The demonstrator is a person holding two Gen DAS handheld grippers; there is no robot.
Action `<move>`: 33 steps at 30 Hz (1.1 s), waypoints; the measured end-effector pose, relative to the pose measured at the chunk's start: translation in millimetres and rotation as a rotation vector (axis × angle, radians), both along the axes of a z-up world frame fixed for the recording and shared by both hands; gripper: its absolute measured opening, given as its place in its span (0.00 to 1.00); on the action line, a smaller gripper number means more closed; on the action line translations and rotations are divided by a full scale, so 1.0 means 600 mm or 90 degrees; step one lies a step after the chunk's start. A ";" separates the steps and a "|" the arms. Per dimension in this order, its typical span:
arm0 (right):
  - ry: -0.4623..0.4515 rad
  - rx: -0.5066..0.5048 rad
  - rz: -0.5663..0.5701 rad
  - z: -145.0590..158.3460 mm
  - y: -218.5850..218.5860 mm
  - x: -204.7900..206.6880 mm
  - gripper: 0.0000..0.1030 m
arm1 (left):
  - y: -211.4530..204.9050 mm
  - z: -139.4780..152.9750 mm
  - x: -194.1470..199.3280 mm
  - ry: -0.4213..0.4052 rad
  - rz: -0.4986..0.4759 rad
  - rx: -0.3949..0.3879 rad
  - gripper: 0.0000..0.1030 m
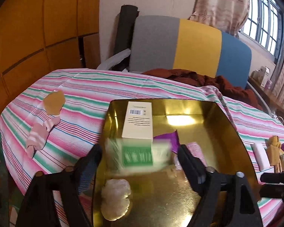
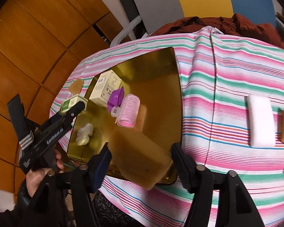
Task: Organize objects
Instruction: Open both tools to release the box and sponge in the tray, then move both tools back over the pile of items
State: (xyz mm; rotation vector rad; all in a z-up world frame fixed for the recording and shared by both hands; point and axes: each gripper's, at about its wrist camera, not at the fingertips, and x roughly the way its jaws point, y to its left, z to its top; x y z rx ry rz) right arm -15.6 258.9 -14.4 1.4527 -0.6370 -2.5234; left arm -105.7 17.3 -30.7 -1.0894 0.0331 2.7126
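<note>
Gold tray (image 2: 161, 71) on striped cloth (image 2: 227, 75), both grippers over it, jaws spread.
Left gripper (image 1: 140, 155) wide open, blurred green-and-white box (image 1: 138, 155) between its fingers at the tray's left edge; contact with pads unclear. Right gripper (image 2: 142, 155) open, yellow sponge (image 2: 140, 157) between its fingers, blurred, not visibly pinched. Cream box (image 2: 106, 89), pink roller (image 2: 127, 111), purple wrapper (image 2: 115, 98) lie inside the tray. White block (image 2: 260, 121) well apart on the cloth.
</note>
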 end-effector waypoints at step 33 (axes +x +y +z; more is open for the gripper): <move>0.070 0.144 -0.057 0.021 -0.037 0.032 0.93 | 0.003 0.025 0.098 -0.014 -0.013 0.041 0.83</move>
